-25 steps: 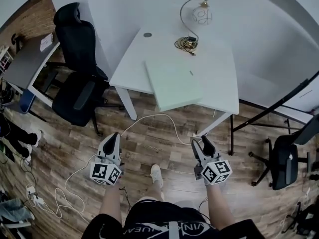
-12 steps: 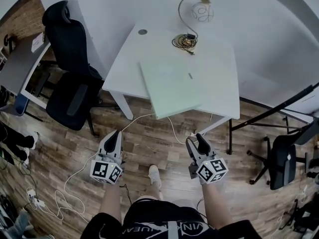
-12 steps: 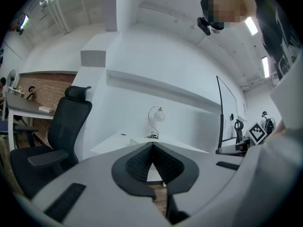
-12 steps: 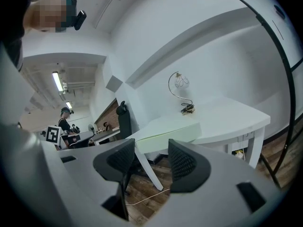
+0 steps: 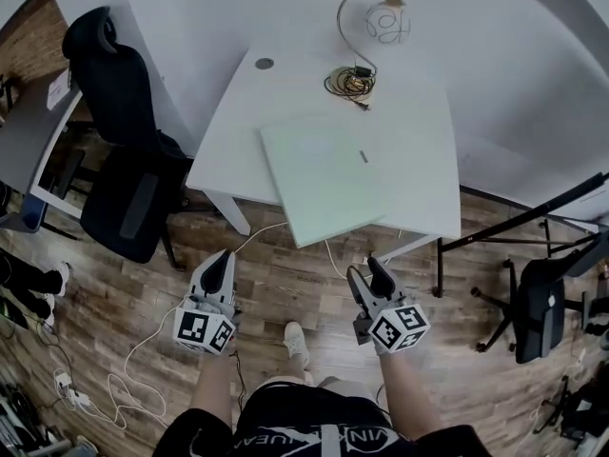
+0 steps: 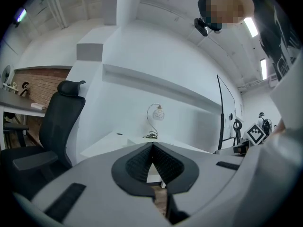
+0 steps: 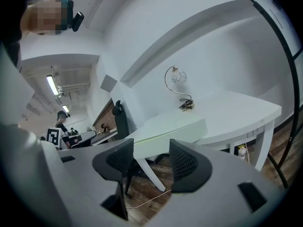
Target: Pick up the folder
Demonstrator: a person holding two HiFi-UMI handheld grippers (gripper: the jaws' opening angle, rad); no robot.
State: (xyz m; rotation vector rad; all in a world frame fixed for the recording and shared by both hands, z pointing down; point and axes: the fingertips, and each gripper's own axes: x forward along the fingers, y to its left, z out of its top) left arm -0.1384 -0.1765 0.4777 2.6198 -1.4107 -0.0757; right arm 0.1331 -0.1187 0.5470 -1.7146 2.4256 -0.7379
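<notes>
A pale green folder [image 5: 328,174] lies flat on the white table [image 5: 423,150], its near corner jutting over the front edge. Both grippers hang over the wood floor, short of the table. My left gripper [image 5: 222,259] is below and left of the folder, its jaws shut tip to tip [image 6: 152,148] with nothing in them. To the right, my right gripper [image 5: 367,270] points at the folder's [image 7: 165,129] near edge. Its jaws [image 7: 150,152] are open, have just been opening, and hold nothing.
A curved lamp [image 5: 379,19] and a coiled cable [image 5: 350,82] sit at the table's back. A black office chair [image 5: 124,160] stands left of the table, with another chair [image 5: 542,312] and a black stand [image 5: 533,212] on the right. A white cable [image 5: 285,228] crosses the floor.
Both grippers have moved forward toward the table, so the folder and table edge are nearer. The right gripper's jaws stand a little wider apart.
</notes>
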